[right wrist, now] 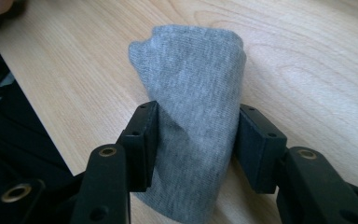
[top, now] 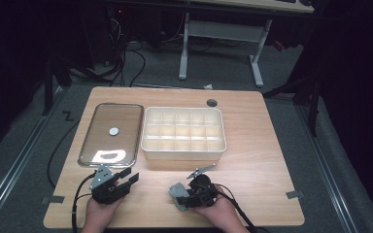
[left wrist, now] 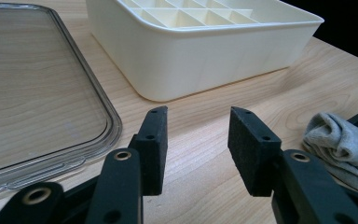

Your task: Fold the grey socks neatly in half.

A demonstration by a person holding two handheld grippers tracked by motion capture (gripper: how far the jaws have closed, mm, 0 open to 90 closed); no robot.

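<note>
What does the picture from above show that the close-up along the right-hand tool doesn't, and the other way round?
From above you see the whole layout: a clear lid lying flat at the left, a cream divided box beside it, and the left gripper, open and holding nothing. The right gripper view alone shows the grip up close: both black fingers press the sides of the rolled grey sock, which rises between them. Both share the wooden table, the sock and the right gripper.
</note>
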